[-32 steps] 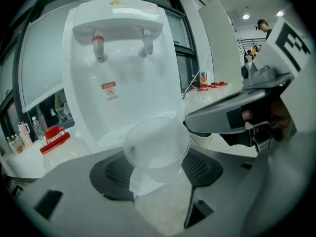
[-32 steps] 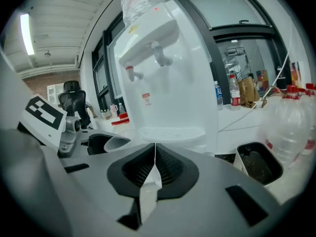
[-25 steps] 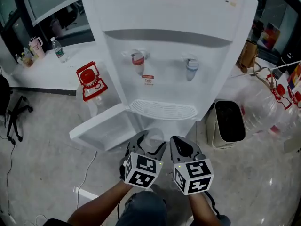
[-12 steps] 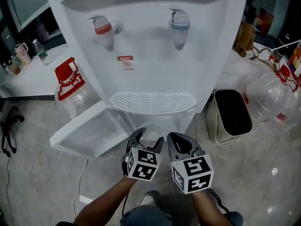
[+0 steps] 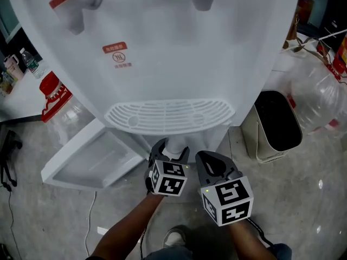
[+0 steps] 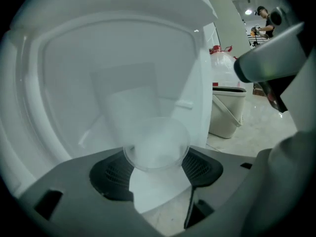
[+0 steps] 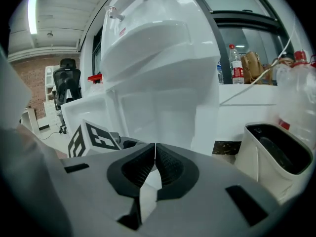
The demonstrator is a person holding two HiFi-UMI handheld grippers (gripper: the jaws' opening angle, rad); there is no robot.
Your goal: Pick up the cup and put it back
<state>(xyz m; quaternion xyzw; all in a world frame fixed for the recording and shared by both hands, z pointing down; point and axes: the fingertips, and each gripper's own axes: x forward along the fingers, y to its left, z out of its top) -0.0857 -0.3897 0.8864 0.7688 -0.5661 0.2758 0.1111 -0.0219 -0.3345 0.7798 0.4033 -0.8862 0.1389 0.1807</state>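
One clear cup (image 6: 157, 147) pinched in left tongs (image 5: 172, 149); right tongs (image 7: 154, 154) pressed together, empty, just beside; moved closer since a second ago, drip tray (image 5: 169, 115) now just ahead of both tongs; put-back probably near.

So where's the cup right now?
The clear cup is clamped between the jaws of the left gripper, mid-frame in the head view. It is just under the water dispenser's drip tray, beside the shut right gripper.
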